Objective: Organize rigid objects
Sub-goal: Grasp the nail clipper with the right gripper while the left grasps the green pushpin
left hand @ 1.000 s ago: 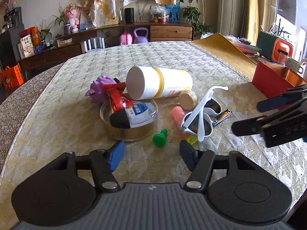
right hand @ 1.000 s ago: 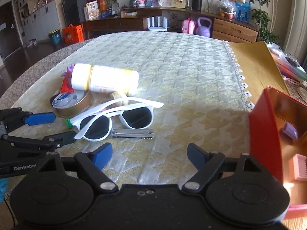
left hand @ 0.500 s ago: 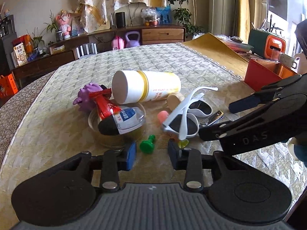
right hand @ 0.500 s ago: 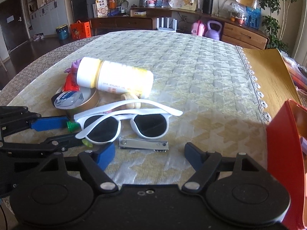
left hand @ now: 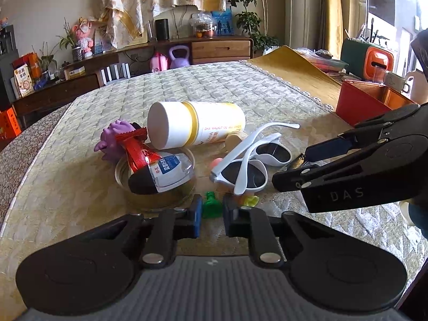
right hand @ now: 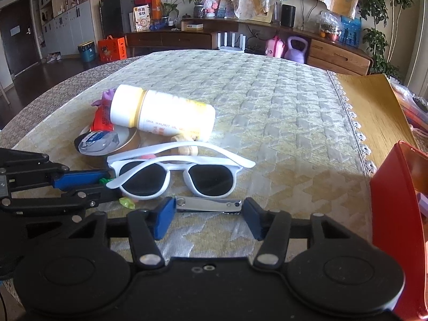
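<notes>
Left gripper (left hand: 209,212) has clamped down on the little green peg (left hand: 210,206); right gripper (right hand: 207,211) jaws, just closing, bracket the nail clipper (right hand: 208,204).

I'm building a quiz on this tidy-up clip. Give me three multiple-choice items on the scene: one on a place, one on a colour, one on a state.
1. The nail clipper lies: A) inside the red bin B) between the right gripper's fingers C) on the bottle
2. The sunglasses' frame is: A) white B) black C) green
3. The white bottle is: A) upright B) lying on its side C) held aloft

B: the clipper spans the gap between the blue pads.
A: white rims and arms.
B: its body rests lengthwise on the tablecloth.
</notes>
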Motion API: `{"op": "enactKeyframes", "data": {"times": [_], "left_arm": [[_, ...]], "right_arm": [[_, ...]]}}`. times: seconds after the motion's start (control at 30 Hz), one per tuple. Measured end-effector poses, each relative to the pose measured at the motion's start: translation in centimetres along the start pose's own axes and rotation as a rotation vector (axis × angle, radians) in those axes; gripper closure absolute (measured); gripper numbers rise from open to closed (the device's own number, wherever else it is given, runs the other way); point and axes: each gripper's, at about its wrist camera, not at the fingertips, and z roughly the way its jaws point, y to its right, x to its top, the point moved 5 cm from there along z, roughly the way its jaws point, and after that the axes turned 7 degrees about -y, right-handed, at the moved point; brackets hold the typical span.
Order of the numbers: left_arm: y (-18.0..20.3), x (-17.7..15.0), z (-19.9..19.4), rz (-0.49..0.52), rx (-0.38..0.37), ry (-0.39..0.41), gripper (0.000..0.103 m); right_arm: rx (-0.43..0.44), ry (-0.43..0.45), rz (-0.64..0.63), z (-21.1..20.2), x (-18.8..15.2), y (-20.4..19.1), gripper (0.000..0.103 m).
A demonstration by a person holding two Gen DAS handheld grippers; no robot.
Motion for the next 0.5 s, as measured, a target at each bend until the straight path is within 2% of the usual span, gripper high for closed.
{"op": "enactKeyframes", "data": {"times": [0.23, 0.5], "left_arm": [[-0.3, -0.4, -0.6, -0.015, 0.013, -0.016, 0.088], [-0.2, -0.8, -3.5, -0.037, 0.003, -0.013, 0.088]], "right_arm": [[-0.007, -0.004, 0.012, -1.4, -0.9, -0.1, 0.047], [-0.003, 0.034, 0.048, -5.5, -2.2, 0.3, 0.047]]}}
